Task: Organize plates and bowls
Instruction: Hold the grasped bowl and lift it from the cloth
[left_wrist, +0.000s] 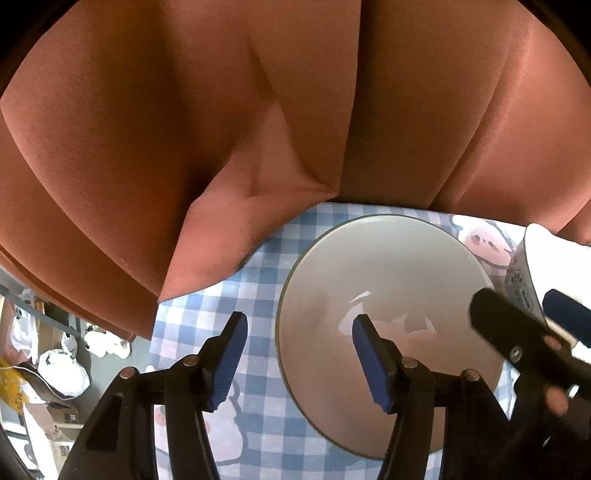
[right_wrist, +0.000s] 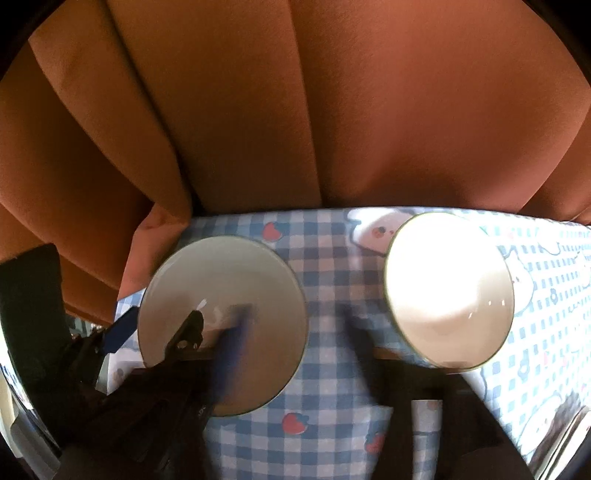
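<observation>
**Plate and bowl lying on the checked counter, both grippers spread**

- Counter: wearing a blue-and-white checked cloth with cartoon figures; an orange curtain is hanging just behind its far edge.
- Plate: lying flat on the cloth near the left end.
- Bowl: sitting upright to the right of the plate, apart from it, catching bright light.
- Left hand-held gripper: standing with jaws apart, straddling the plate's left rim, one blue pad over the plate, one over the cloth; pressing on nothing.
- Right hand-held gripper: blurred, jaws spread wide over the cloth between plate and bowl, holding nothing.
</observation>
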